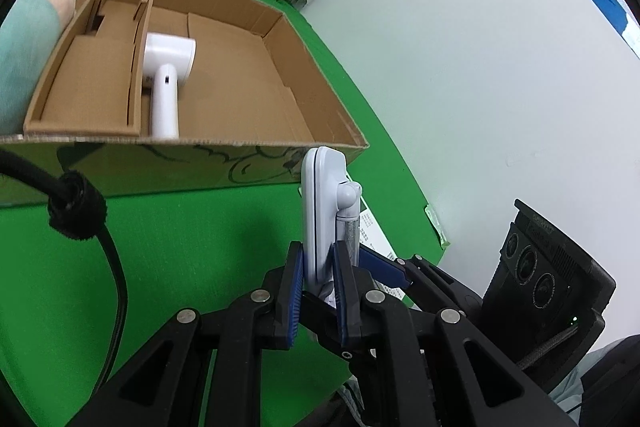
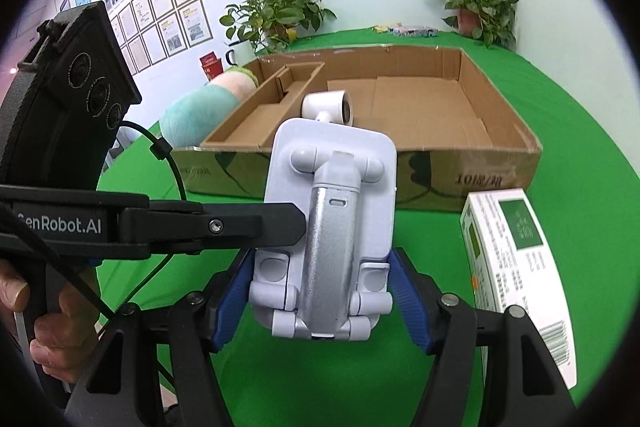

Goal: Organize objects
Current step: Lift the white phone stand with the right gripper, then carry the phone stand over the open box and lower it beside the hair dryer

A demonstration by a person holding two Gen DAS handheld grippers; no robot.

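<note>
- The left gripper (image 1: 316,291) clenched the white folding phone stand (image 1: 322,215) by its plate edges, in front of the cardboard box (image 1: 280,155).
- The right gripper (image 2: 322,301) flanked the stand, pads (image 2: 408,301) apparently apart from it.
- At twelve o'clock, a white handheld device (image 1: 166,75) lay in the box.
- The stand appeared light, rigid, smooth and hinged; the flat plate seemed the safest hold.

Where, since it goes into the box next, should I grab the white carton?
Probably by its two long side walls near the middle, coming from above. The carton lies flat on the table with its broad printed face up, so that is its narrowest reachable span.
</note>
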